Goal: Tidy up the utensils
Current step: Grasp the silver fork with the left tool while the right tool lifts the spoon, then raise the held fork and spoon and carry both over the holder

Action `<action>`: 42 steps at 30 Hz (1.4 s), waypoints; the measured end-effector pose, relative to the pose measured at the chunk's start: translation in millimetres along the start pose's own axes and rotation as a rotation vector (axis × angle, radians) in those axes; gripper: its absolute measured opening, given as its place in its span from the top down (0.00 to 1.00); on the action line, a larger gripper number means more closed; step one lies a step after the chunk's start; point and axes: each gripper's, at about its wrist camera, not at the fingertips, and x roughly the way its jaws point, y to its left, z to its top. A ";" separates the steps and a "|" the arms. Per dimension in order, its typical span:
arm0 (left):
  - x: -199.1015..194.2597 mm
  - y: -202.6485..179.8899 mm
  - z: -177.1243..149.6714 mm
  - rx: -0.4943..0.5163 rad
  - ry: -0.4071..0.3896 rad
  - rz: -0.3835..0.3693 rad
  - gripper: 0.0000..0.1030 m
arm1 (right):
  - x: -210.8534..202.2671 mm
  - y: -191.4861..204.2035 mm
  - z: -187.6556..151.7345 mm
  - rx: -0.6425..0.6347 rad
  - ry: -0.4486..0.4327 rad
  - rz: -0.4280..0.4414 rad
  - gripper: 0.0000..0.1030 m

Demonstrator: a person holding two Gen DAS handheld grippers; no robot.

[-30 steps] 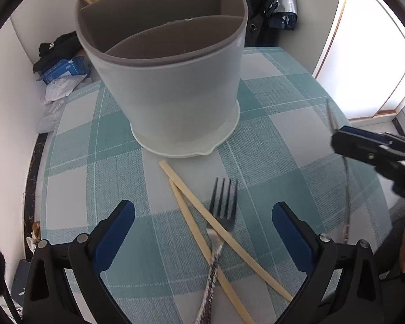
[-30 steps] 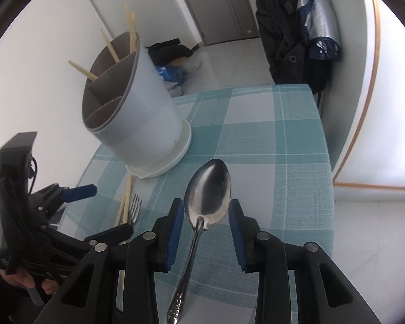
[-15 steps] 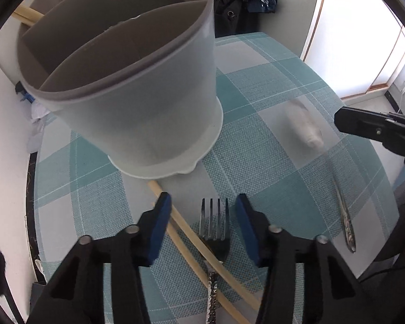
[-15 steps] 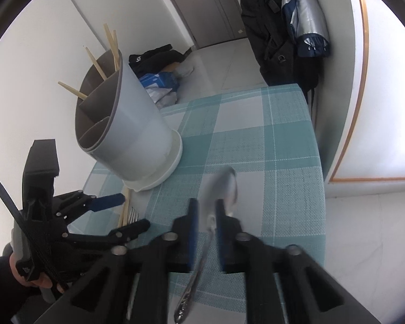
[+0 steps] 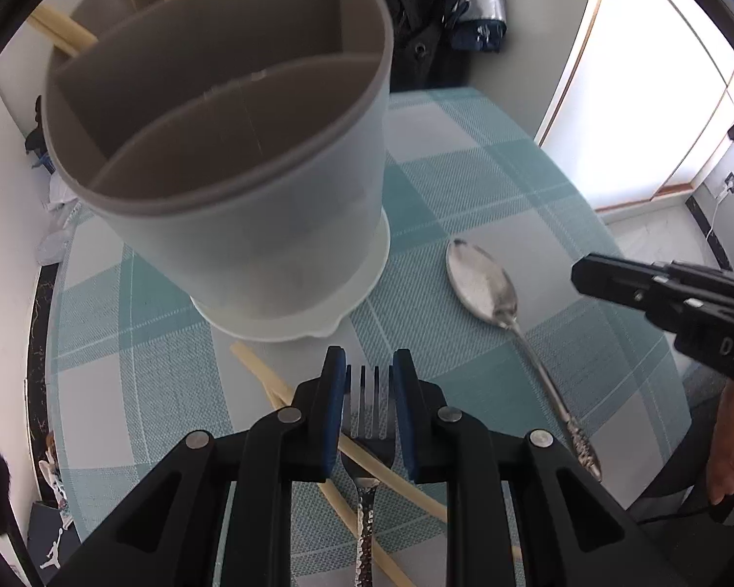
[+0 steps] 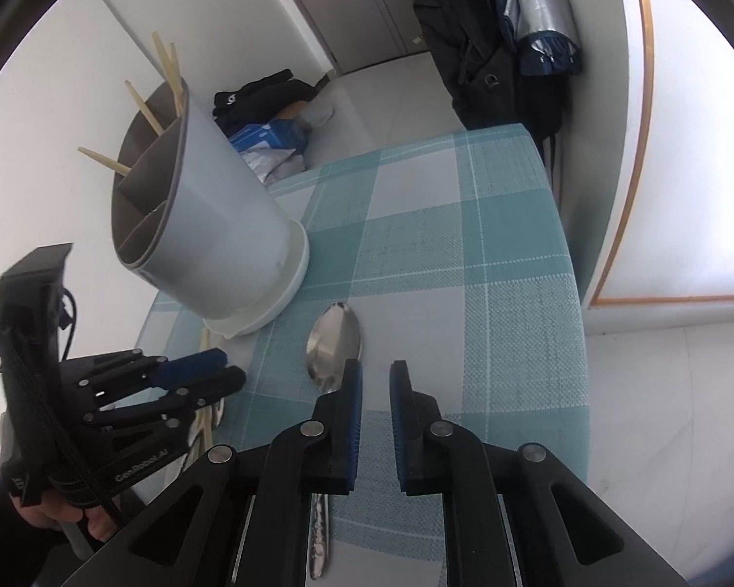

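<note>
Silver fork (image 5: 368, 394) lies on the table with its prongs pointing at the far side. The left gripper (image 5: 369, 372) is clenched on the fork's head, one blue pad on each side of the prongs. Its jaws have just been closing in on the fork. The bumpy fork handle runs back toward the near edge under the gripper.

Two pale chopsticks (image 5: 269, 384) lie flat under the fork, crossing it at a slant. Their far ends sit just beside the foot of the utensil holder (image 5: 249, 235).

A silver spoon (image 5: 484, 286) lies on the table to the right of the fork, apart from it. Its bowl faces up and its handle points to the near right. The right gripper (image 6: 374, 376) hangs just beside the spoon, on its right. Its jaws have a small gap with nothing in it, and they have just opened a tiny bit. The spoon's handle passes under the gripper's left finger, not between the fingers.

The holder is a pale round tub with grey walls inside that split it into parts. More chopsticks (image 6: 166, 68) stand in its far part. The two nearer parts look bare as far as the left view shows.

Everything sits on a teal and white checked tablecloth (image 5: 465, 186).
</note>
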 end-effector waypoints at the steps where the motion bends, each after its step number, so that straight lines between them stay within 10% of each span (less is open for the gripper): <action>1: -3.6 0.0 0.9 -0.004 -0.015 0.001 0.85 | 0.0 -0.4 0.2 0.003 -0.002 -0.001 0.89; 42: -111.6 -7.1 37.7 -0.143 -0.431 -0.053 0.85 | 8.5 6.8 -2.8 0.014 0.007 -0.040 0.69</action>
